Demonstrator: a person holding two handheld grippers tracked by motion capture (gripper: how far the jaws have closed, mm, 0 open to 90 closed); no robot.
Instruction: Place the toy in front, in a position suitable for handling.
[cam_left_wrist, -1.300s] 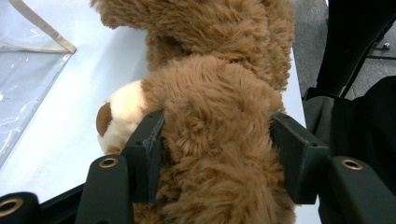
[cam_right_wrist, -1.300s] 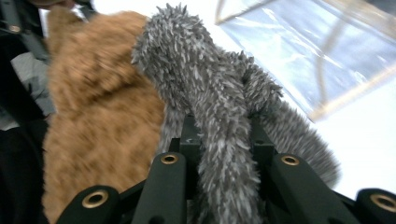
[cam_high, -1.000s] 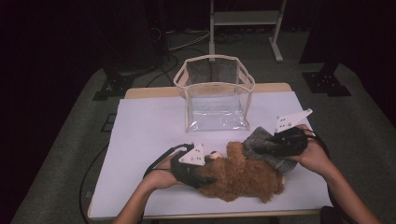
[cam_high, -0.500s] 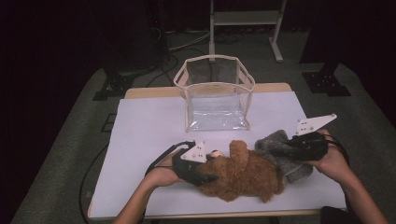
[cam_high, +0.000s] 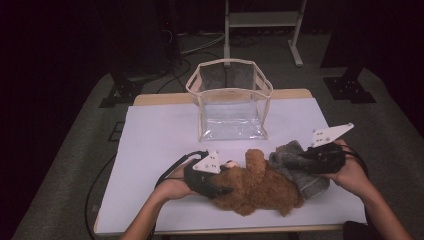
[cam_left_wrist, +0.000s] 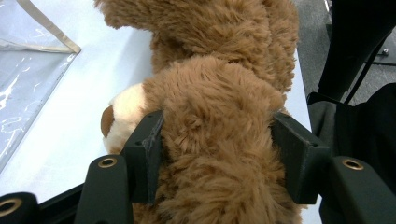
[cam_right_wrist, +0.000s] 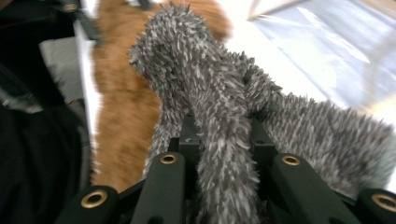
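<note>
A shaggy brown teddy bear (cam_high: 260, 187) lies at the tabletop's (cam_high: 160, 140) six o'clock edge, squeezed by the left hand-held gripper (cam_high: 216, 186), while the right hand-held gripper (cam_high: 305, 161) at its three o'clock pinches spiky grey plush (cam_high: 300, 172).

A dark recording studio: black surroundings, floor cables (cam_high: 200, 47), and a metal stand (cam_high: 262, 20).

Two plush toys, one brown (cam_high: 260, 187) and one grey (cam_high: 295, 167), and one clear bag (cam_high: 230, 102).

Shaggy brown plush bear (cam_high: 260, 187), spiky grey plush toy (cam_high: 295, 167), glossy clear plastic bag (cam_high: 231, 107), matt white table (cam_high: 150, 150).
</note>
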